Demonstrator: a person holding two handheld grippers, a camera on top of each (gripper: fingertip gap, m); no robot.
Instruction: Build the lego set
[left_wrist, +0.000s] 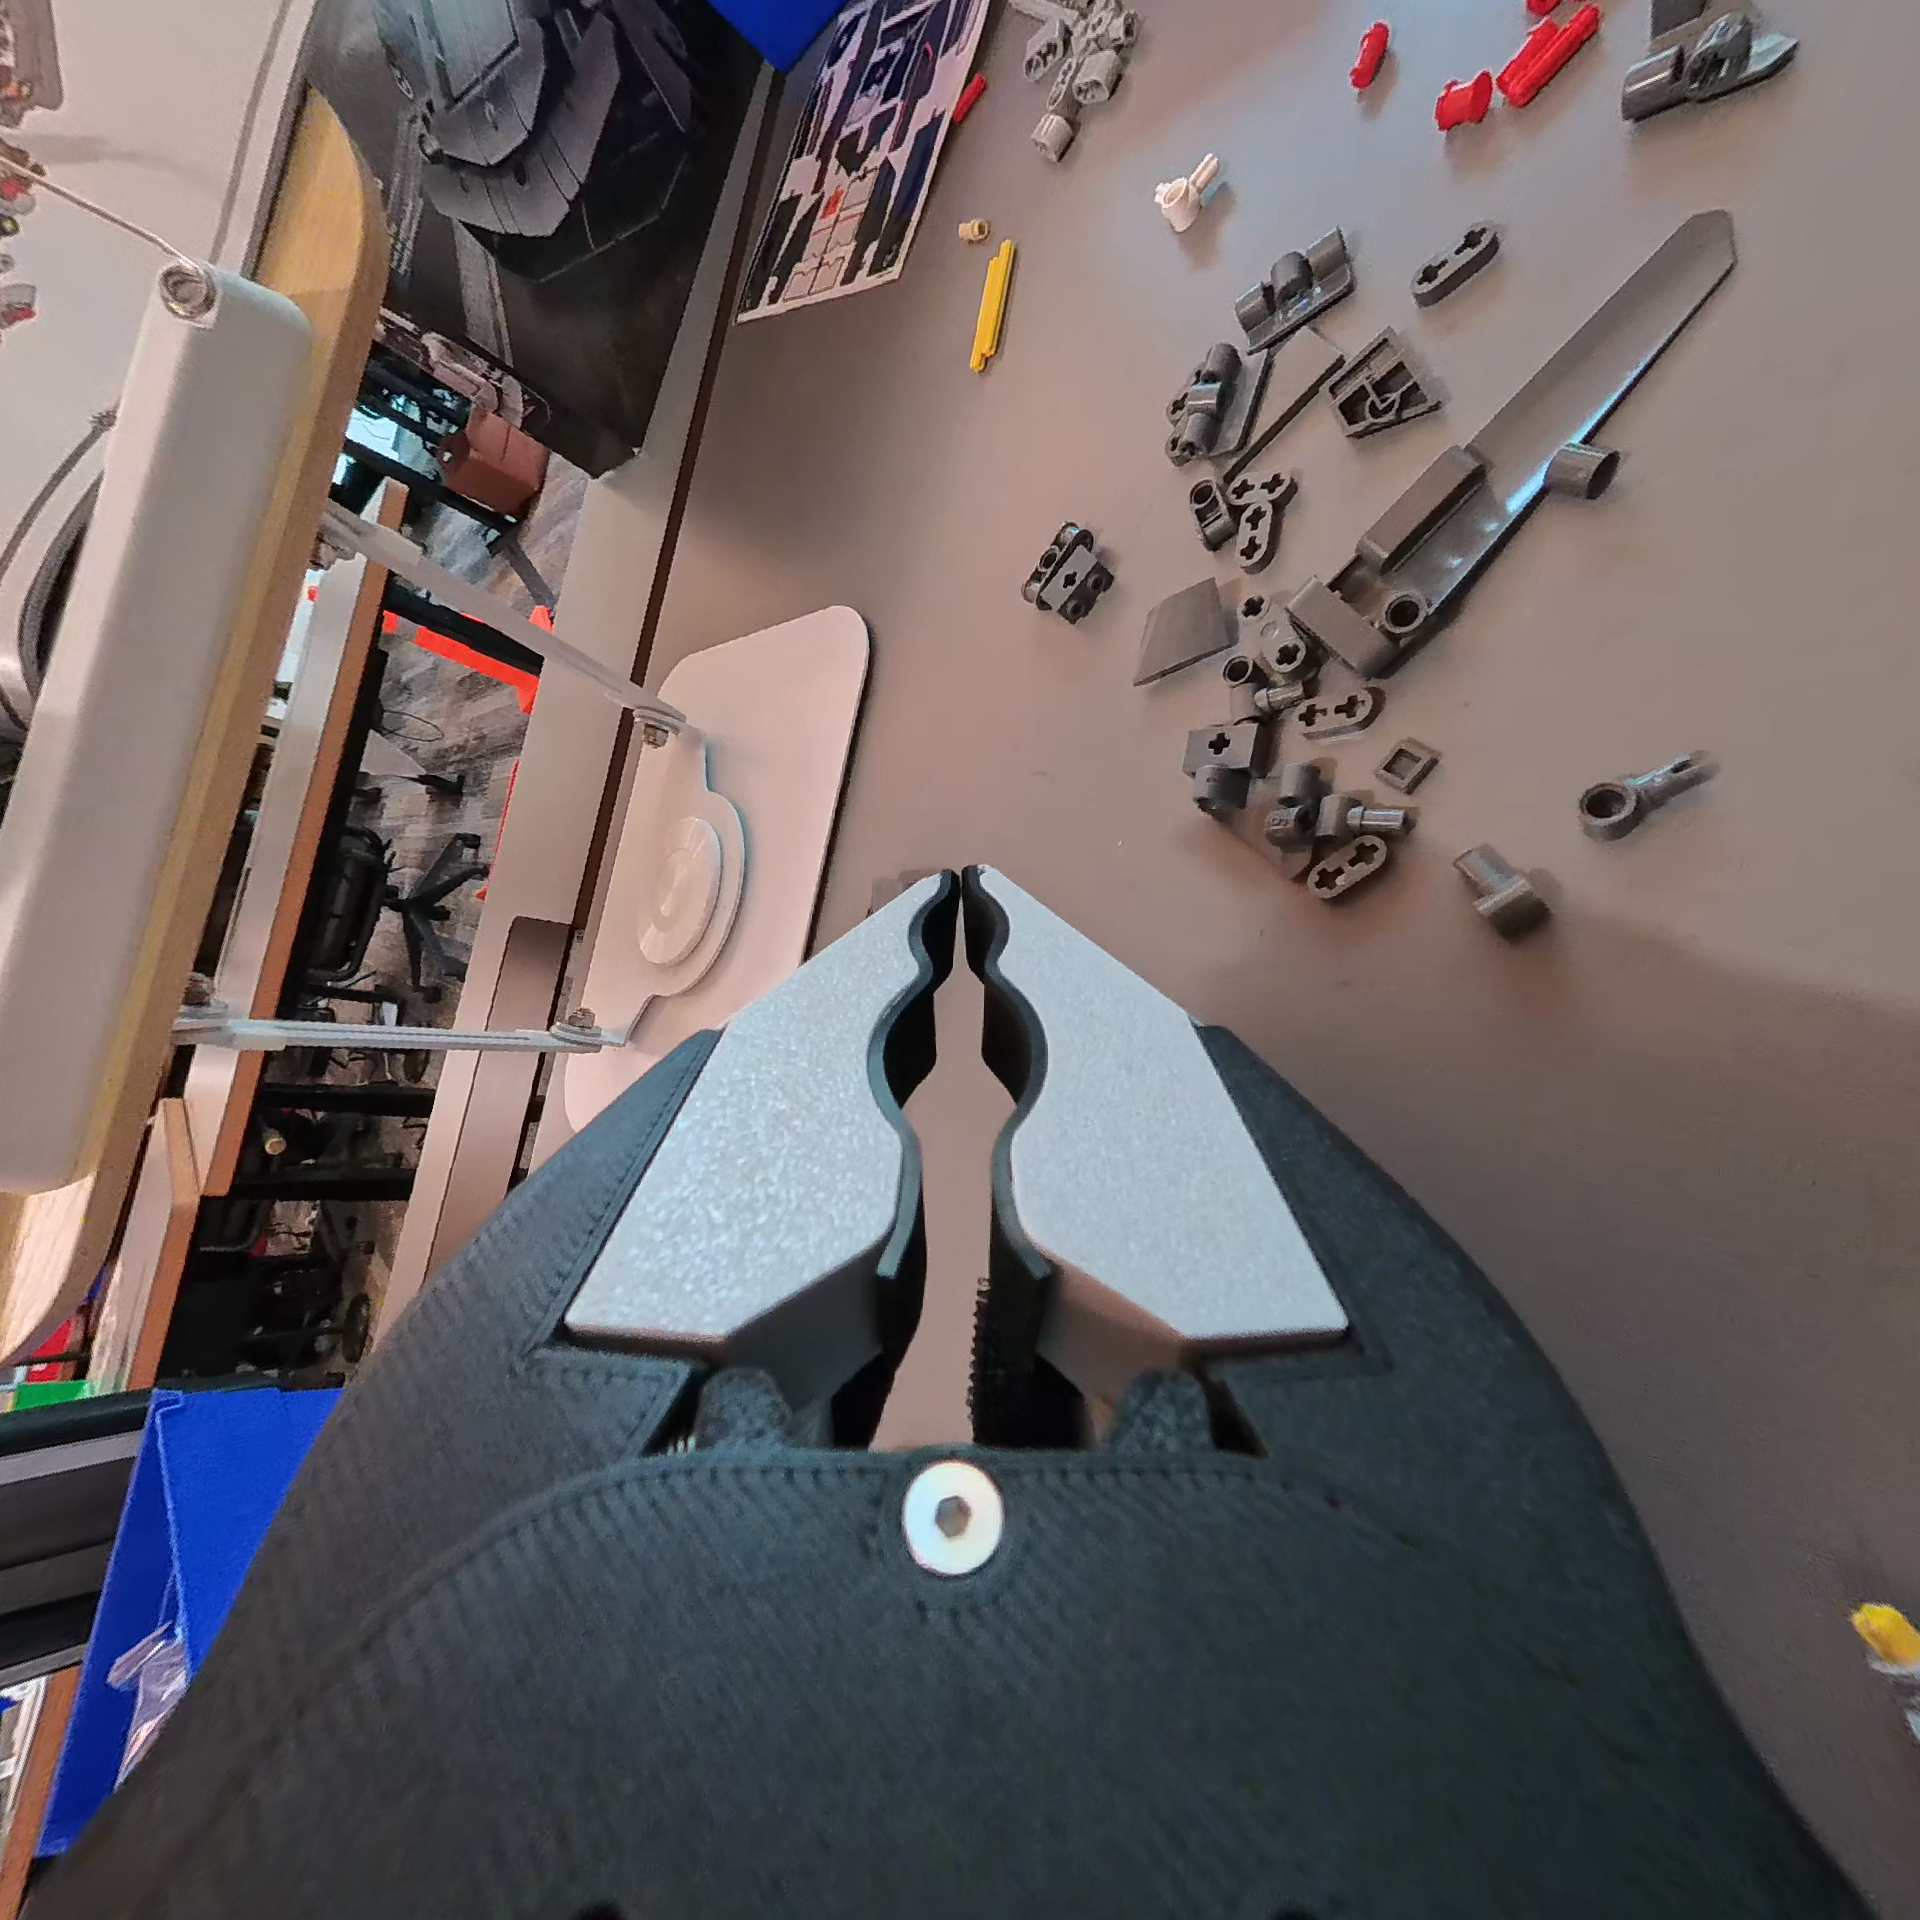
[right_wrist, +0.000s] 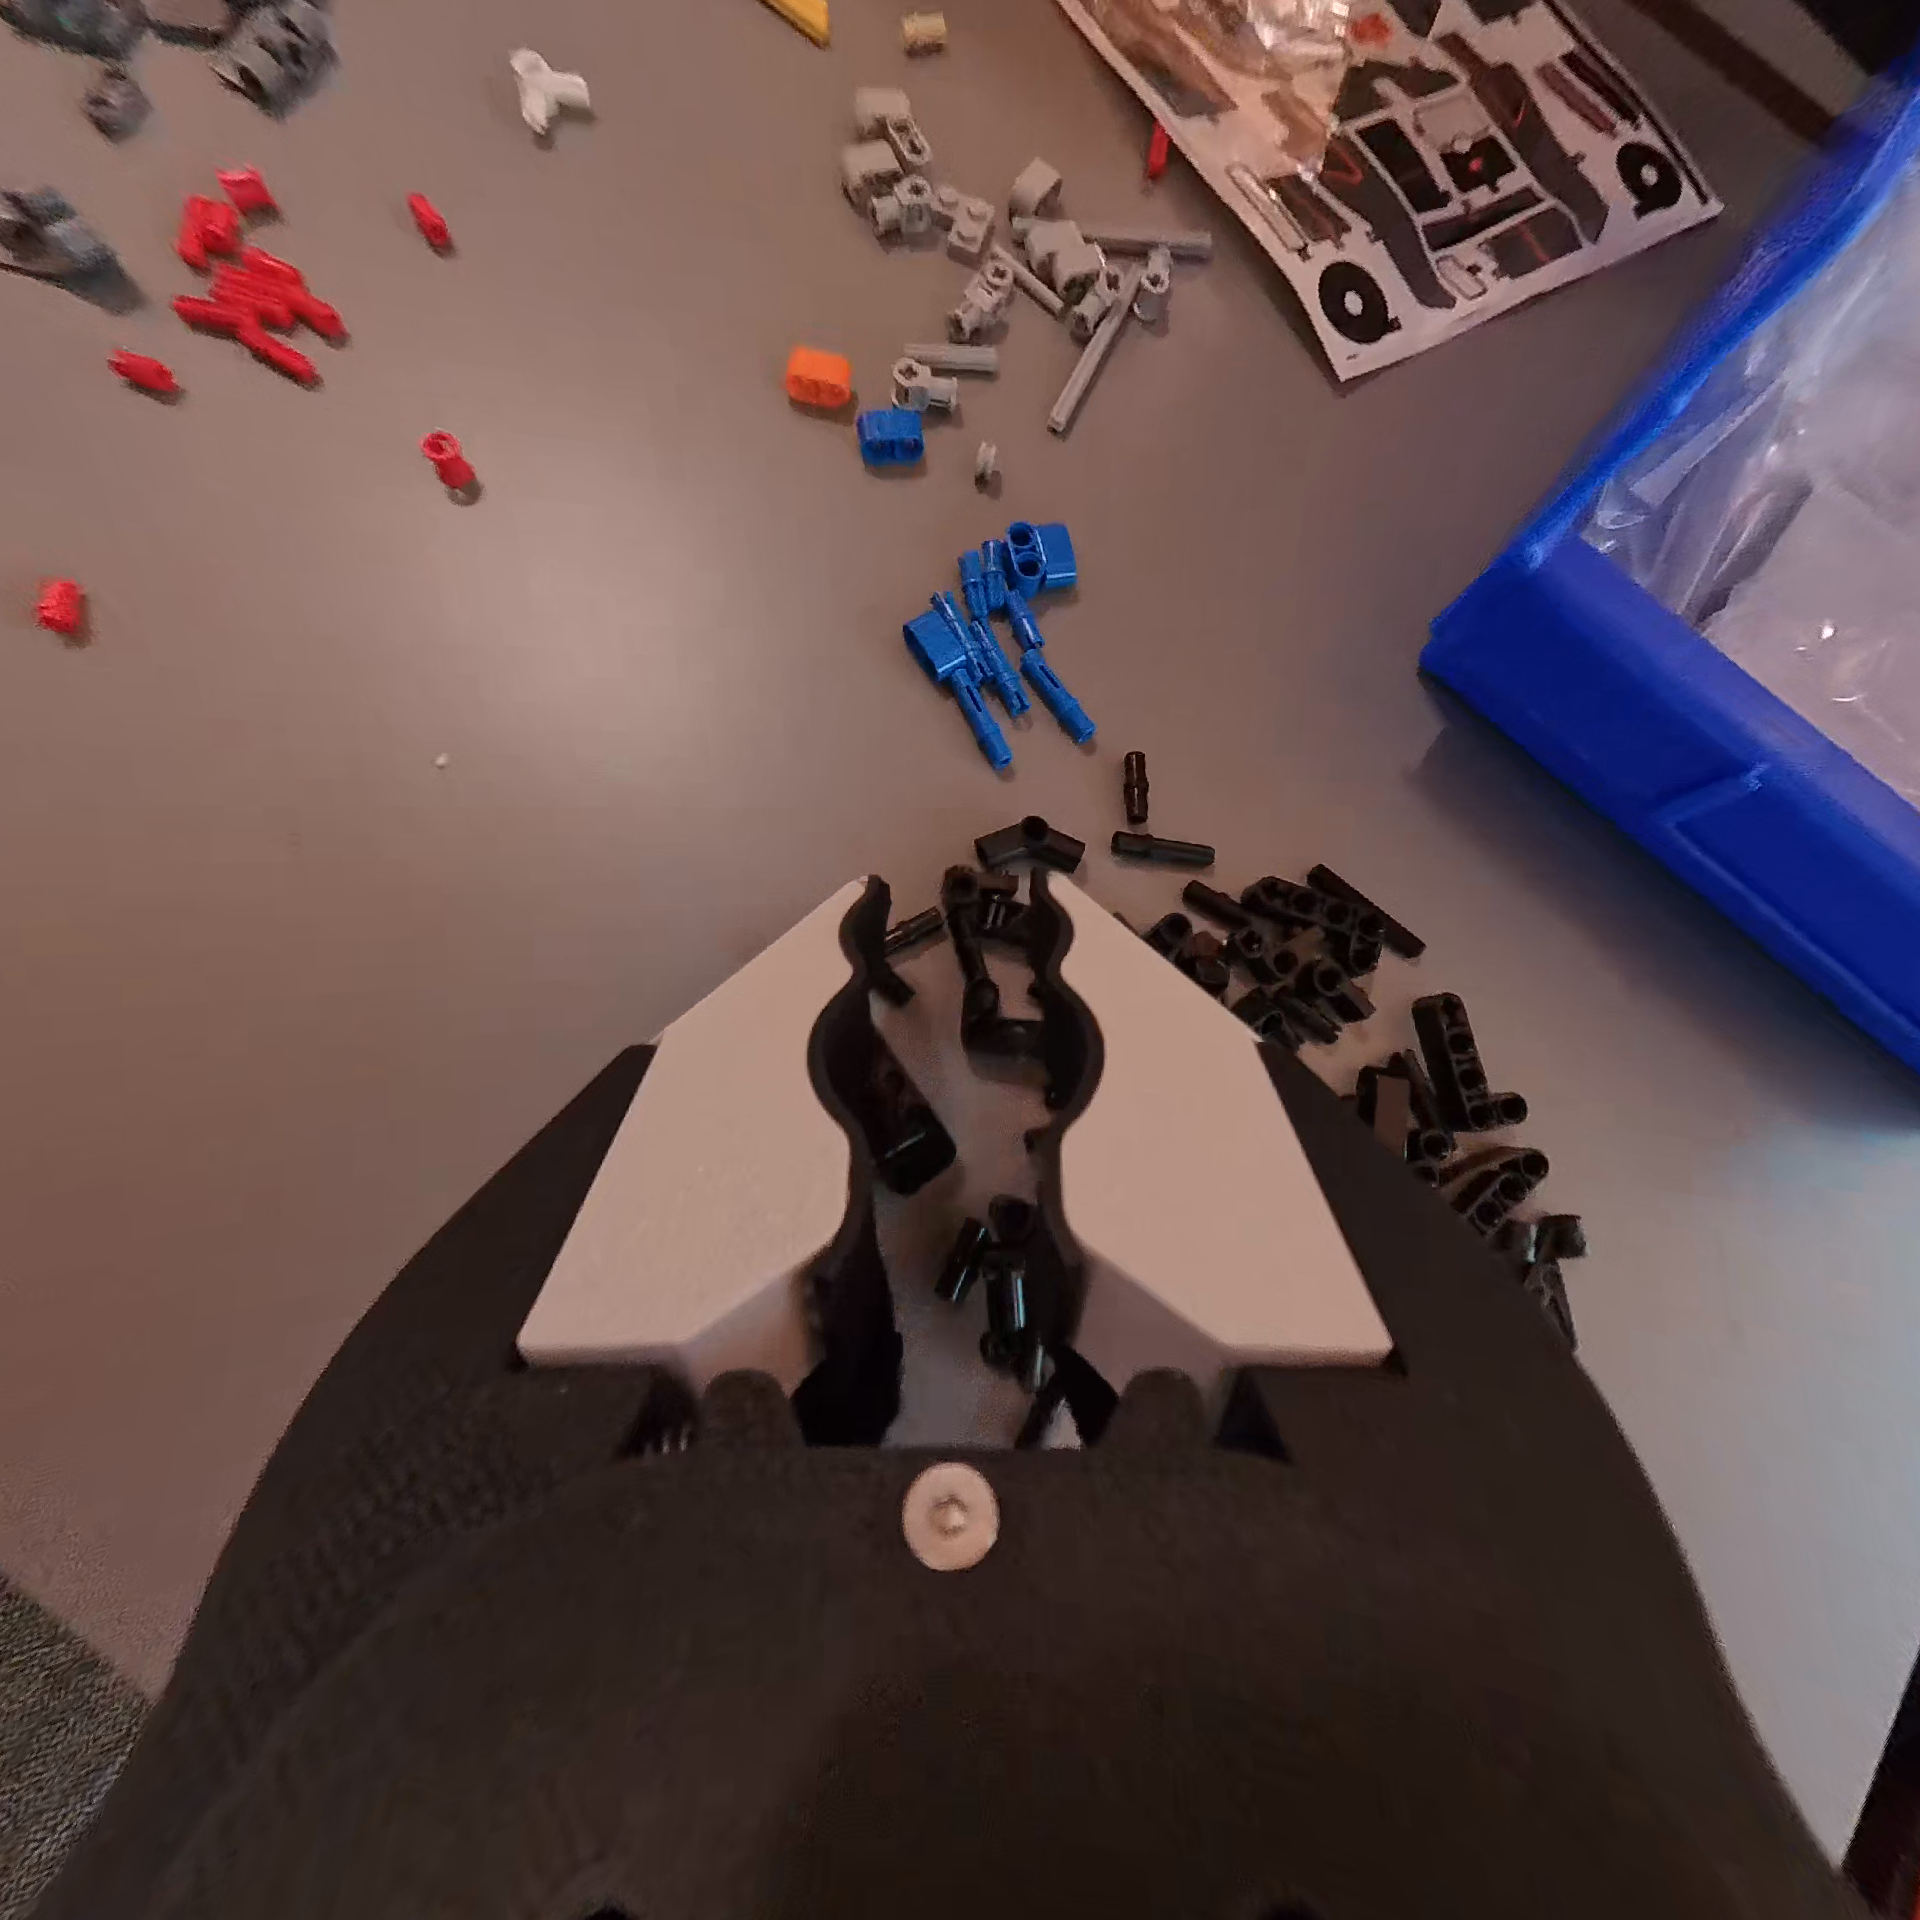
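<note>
My left gripper (left_wrist: 958, 881) is shut, its black-lined fingertips meeting above the bare brown table (left_wrist: 1018, 748). Nothing shows between them. Dark grey building pieces (left_wrist: 1299, 727) lie scattered to its right, with a long grey panel (left_wrist: 1558, 416) beyond. My right gripper (right_wrist: 958, 891) is open, low over a heap of black building pieces (right_wrist: 1299, 956). A few black pins and connectors (right_wrist: 977, 966) lie on the table between its fingers; the pads do not press on them. Blue pins (right_wrist: 997, 644) lie just ahead of it.
A blue bin (right_wrist: 1662, 707) with plastic bags stands at the right, a sticker sheet (right_wrist: 1434, 177) beyond it. Red pieces (right_wrist: 255, 291), light grey pieces (right_wrist: 1018, 249) and an orange piece (right_wrist: 819, 376) lie farther off. A white stand base (left_wrist: 769, 748) and a yellow axle (left_wrist: 992, 303) lie near the left gripper. My right fingertips sit around 40 centimetres from my left ones. The orange piece (right_wrist: 819, 376) lies some 12 centimetres from my right tips, 30 centimetres from my left tips.
</note>
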